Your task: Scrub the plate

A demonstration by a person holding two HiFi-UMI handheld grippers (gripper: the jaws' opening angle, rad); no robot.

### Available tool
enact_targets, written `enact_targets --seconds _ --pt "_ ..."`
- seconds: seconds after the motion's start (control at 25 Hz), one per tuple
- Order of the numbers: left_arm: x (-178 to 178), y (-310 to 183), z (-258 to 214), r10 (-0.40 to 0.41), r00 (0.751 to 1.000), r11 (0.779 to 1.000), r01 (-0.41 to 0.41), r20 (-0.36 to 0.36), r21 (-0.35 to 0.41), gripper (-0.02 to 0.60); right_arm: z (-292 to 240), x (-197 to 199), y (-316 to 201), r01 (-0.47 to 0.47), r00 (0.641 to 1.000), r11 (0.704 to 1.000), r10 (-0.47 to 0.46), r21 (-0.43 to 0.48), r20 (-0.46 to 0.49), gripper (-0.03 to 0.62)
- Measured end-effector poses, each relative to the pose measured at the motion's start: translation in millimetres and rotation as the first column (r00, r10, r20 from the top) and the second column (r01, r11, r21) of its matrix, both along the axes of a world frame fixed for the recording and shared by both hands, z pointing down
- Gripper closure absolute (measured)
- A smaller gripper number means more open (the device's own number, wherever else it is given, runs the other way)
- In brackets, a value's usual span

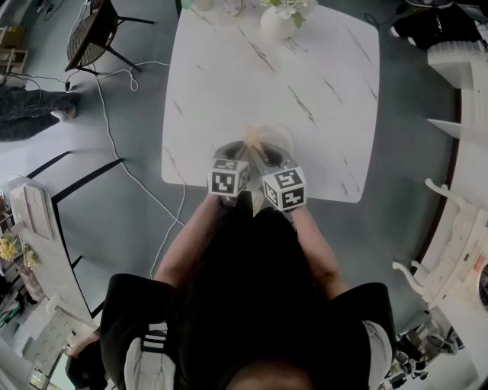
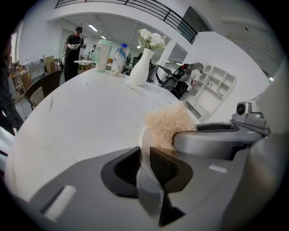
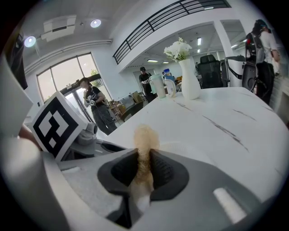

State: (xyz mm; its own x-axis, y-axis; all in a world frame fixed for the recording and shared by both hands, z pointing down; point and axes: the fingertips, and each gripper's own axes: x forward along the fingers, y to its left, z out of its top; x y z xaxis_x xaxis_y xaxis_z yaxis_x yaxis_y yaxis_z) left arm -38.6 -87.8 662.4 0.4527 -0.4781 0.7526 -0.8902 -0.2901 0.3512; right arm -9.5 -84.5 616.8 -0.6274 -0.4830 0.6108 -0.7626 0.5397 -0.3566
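A clear plate (image 1: 276,138) lies near the front edge of the white marble table (image 1: 320,84). My left gripper (image 1: 242,155) is shut on the plate's near rim. In the left gripper view, the thin translucent rim (image 2: 145,149) is pinched between the two dark pads of the left gripper (image 2: 145,163). My right gripper (image 1: 264,156) is shut on a tan fibrous scrubber (image 1: 252,140), which rests over the plate. In the right gripper view, the scrubber (image 3: 145,137) sticks up between the right gripper's (image 3: 144,168) pads. The two grippers are close together, side by side.
A white vase of flowers (image 1: 277,20) stands at the table's far edge, with a cup (image 2: 103,55) and a bottle (image 2: 118,59) beside it. A chair (image 1: 91,34) and a cable (image 1: 114,137) are on the floor to the left. White shelving (image 1: 457,68) runs along the right. People stand in the background.
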Motion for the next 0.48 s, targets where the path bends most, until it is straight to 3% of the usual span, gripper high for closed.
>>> enact_targets --seconds 0.48 --pt "-1.0 2.4 -0.5 0.003 1.000 1.000 -0.003 0.004 -0.010 0.508 0.6 8.5 -0.4 -0.021 1.000 1.000 0.021 -0.005 -0.010 0.526"
